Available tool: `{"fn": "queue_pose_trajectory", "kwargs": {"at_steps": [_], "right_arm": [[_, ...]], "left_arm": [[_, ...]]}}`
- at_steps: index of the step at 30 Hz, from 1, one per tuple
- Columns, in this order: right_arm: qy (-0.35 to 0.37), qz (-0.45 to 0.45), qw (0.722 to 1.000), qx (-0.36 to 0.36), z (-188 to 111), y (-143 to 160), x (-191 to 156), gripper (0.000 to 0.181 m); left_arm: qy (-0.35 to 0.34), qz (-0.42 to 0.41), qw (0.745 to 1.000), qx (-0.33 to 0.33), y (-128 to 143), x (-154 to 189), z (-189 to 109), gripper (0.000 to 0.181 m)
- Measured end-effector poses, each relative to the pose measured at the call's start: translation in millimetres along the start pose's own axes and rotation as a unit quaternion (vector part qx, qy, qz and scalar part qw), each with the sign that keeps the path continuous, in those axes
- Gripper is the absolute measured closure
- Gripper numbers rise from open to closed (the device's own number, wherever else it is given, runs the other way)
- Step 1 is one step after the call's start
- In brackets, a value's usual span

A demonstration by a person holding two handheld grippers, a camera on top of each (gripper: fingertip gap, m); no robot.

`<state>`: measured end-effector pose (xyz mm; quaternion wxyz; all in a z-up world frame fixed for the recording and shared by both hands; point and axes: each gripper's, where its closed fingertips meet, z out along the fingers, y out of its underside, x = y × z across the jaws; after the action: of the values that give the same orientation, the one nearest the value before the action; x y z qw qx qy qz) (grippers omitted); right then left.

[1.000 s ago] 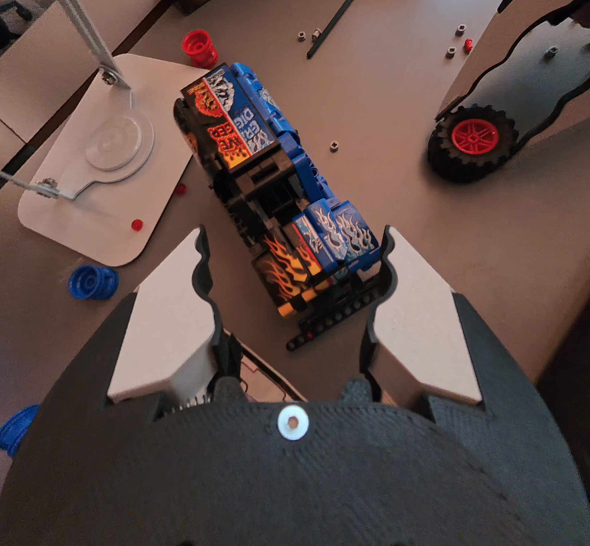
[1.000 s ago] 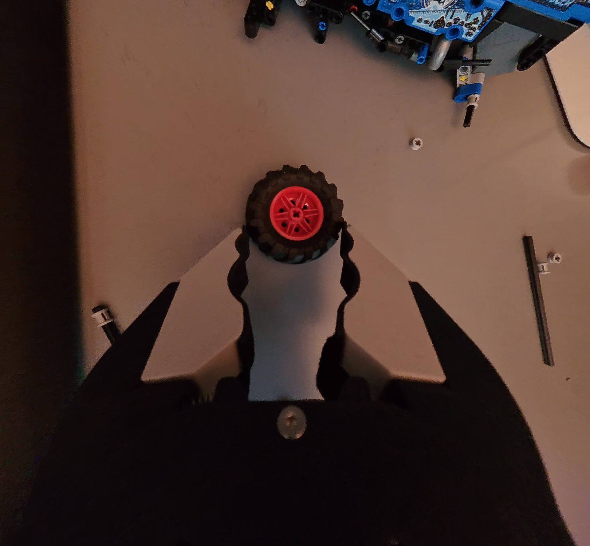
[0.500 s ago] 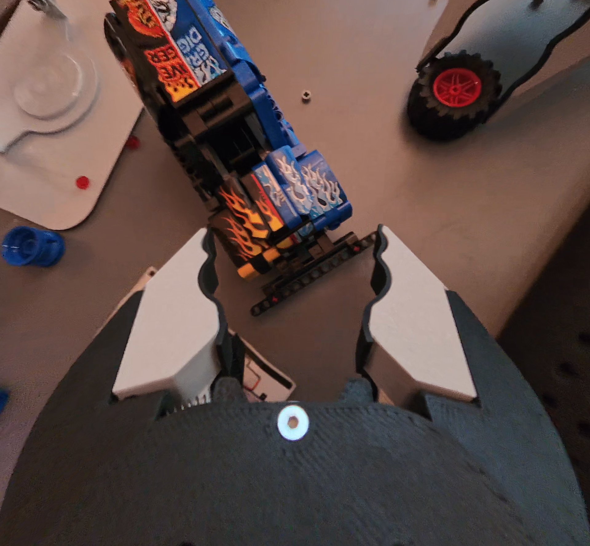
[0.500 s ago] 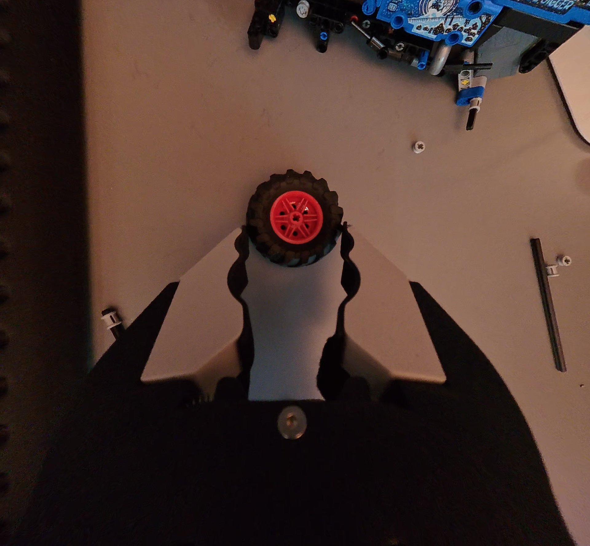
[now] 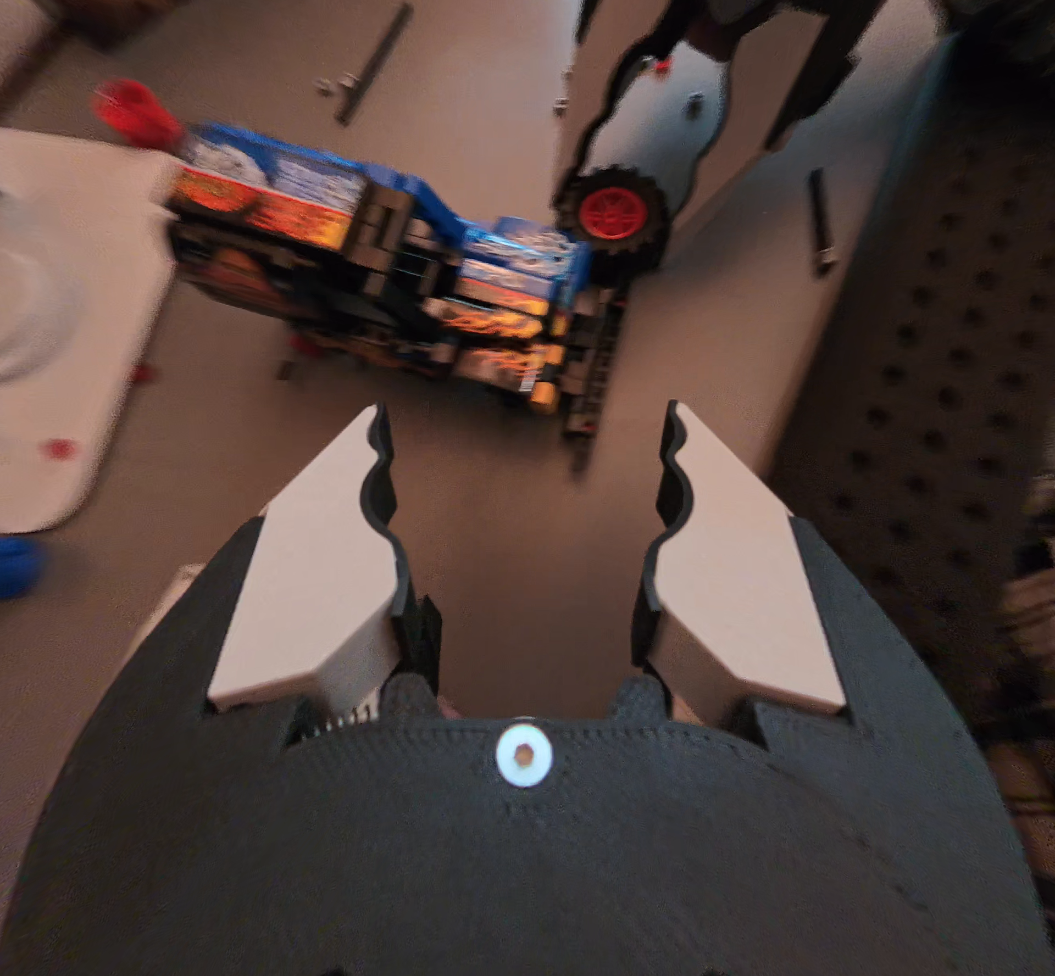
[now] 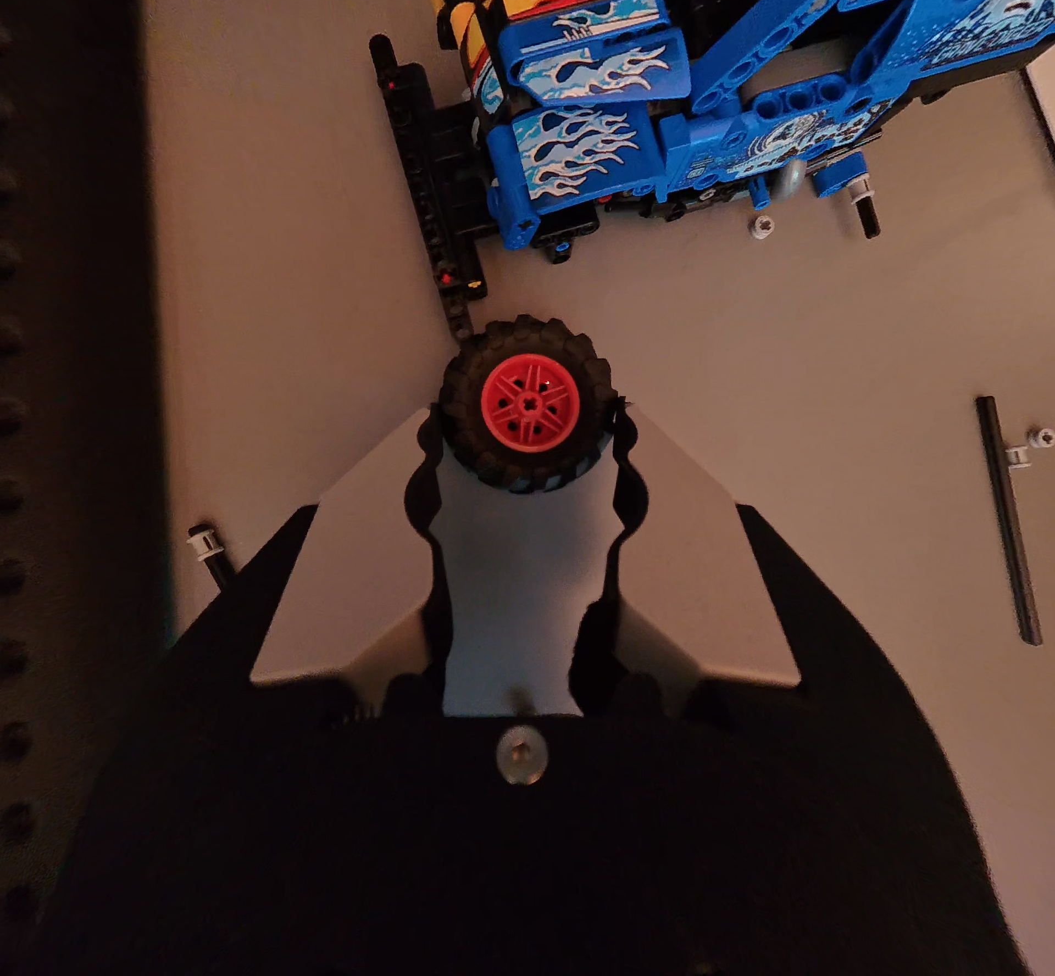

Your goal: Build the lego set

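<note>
A wheelless lego truck body (image 5: 377,258), blue on one side and black with orange flames on the other, lies on the table; it also shows in the right wrist view (image 6: 656,110). My right gripper (image 6: 525,423) is shut on a black tyre with a red rim (image 6: 528,406) and holds it close to the truck's front bumper beam (image 6: 428,195). The same wheel (image 5: 613,215) and right gripper (image 5: 645,149) show in the left wrist view beside the truck's nose. My left gripper (image 5: 525,423) is open and empty, a short way before the truck.
A white stand base (image 5: 63,321) lies left of the truck. A loose red rim (image 5: 134,110), a blue rim (image 5: 17,566), black axles (image 5: 377,61) (image 6: 1007,520) and small grey bushes (image 6: 762,225) lie around. The table edge and dark perforated mat (image 5: 942,378) are at right.
My right gripper has carried the wheel up to the truck's front corner. My left gripper has pulled back and swung, so the truck now lies crosswise in its blurred view.
</note>
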<state>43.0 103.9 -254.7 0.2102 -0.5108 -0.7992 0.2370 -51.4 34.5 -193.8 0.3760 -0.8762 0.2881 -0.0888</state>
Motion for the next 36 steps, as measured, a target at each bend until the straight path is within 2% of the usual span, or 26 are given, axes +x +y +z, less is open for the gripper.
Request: {"fn": "queue_pose_trajectory", "kwargs": {"at_steps": [4, 5, 8, 11, 14, 16, 18, 27, 29, 31, 32, 34, 36], "right_arm": [[-0.003, 0.002, 1.000, 0.001, 0.4, -0.2, -1.1, 0.123], [-0.004, 0.002, 1.000, 0.002, 0.3, 0.0, -1.0, 0.123], [-0.005, 0.003, 1.000, 0.004, -1.4, 0.8, -1.5, 0.123], [-0.008, 0.005, 1.000, 0.007, -1.0, 1.0, -1.3, 0.123], [-0.014, 0.007, 1.000, 0.010, -0.8, 1.2, -1.6, 0.123], [-0.016, 0.008, 1.000, 0.011, -1.1, 1.5, -2.2, 0.123], [-0.017, 0.010, 1.000, 0.010, -0.4, 1.8, -1.6, 0.123], [-0.018, 0.012, 1.000, 0.012, -0.6, 1.7, -2.0, 0.123], [-0.019, 0.013, 1.000, 0.013, -0.7, 1.8, -2.2, 0.123], [-0.018, 0.013, 1.000, 0.012, -0.6, 2.0, -2.3, 0.123], [-0.017, 0.013, 1.000, 0.012, -0.6, 2.0, -2.4, 0.123], [-0.017, 0.013, 1.000, 0.011, -0.9, 1.7, -2.5, 0.123], [-0.017, 0.013, 1.000, 0.012, -0.6, 1.5, -2.7, 0.123]], "left_arm": [[-0.083, 0.125, 0.988, -0.037, -16.8, -49.2, -8.6, 0.077], [-0.074, 0.144, 0.986, -0.047, -17.3, -57.1, -2.7, 0.068], [0.005, 0.105, 0.993, -0.054, -15.2, -70.1, 21.3, 0.048], [0.096, 0.065, 0.993, -0.032, -18.5, -58.1, 37.1, 0.044], [0.094, 0.070, 0.992, -0.046, -10.3, -56.4, 51.4, 0.042], [0.109, 0.052, 0.992, -0.035, -11.4, -49.6, 51.4, 0.055], [0.136, 0.028, 0.990, -0.024, -10.9, -37.4, 49.3, 0.080], [0.141, -0.045, 0.989, 0.023, -9.7, -17.8, 42.1, 0.116], [0.159, -0.071, 0.984, 0.036, -10.0, -9.2, 44.9, 0.116], [0.170, -0.079, 0.982, 0.011, 1.0, 0.4, 54.6, 0.092], [0.174, -0.075, 0.982, 0.002, 5.9, 5.1, 59.9, 0.090], [0.196, -0.087, 0.977, 0.008, 4.4, 15.2, 66.1, 0.091], [0.191, -0.089, 0.977, 0.016, 1.4, 13.3, 70.0, 0.107]]}}
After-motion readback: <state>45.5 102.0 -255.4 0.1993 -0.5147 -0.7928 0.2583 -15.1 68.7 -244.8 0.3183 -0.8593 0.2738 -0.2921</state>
